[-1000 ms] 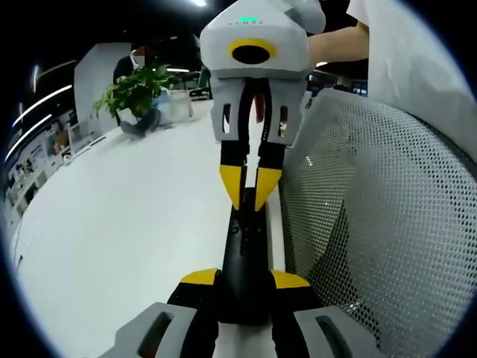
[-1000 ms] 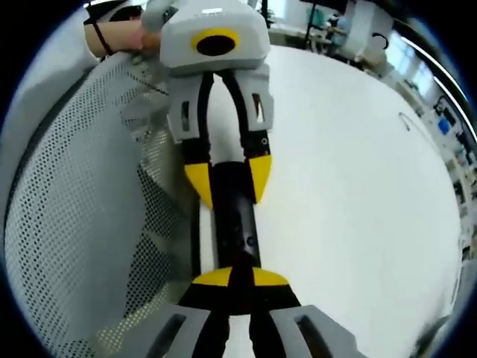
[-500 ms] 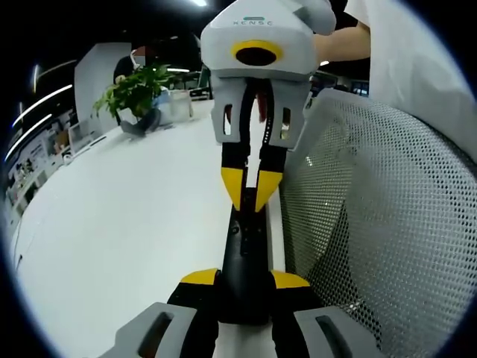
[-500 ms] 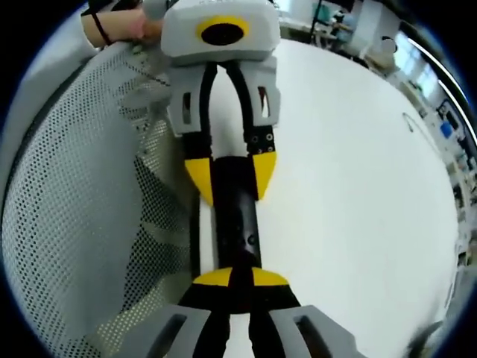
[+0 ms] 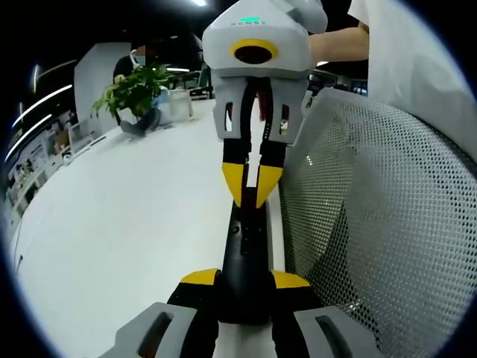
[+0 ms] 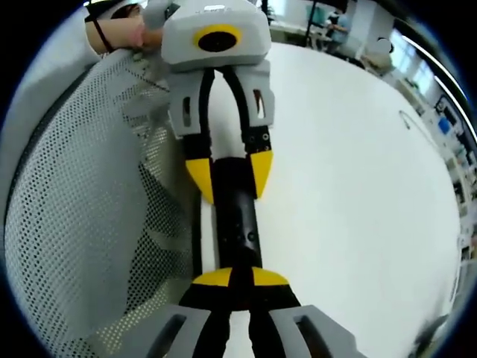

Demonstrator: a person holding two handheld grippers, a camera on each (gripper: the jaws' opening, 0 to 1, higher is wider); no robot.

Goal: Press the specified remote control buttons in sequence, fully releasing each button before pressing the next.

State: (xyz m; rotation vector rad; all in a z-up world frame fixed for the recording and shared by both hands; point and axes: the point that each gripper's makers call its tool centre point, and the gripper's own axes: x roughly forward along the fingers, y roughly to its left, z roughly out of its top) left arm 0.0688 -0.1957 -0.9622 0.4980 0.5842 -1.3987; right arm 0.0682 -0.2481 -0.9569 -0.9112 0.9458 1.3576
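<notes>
An open-plan office, seen across a wide white table [image 5: 112, 224].
A potted plant [image 5: 136, 93], a mesh chair back [image 5: 387, 224] and distant desks [image 6: 328, 22] mark it.

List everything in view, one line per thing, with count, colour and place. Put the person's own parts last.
Remote: one, black, on the table, its ends between the grippers' jaws.
Table: one, white, under the remote.
Mesh chair back: one, white, beside the remote.
Plant: one, green, at the table's far edge.
Left gripper: yellow tips on either side of the remote.
Right gripper: tips together over the remote.
Hand: one, behind the left gripper.
</notes>
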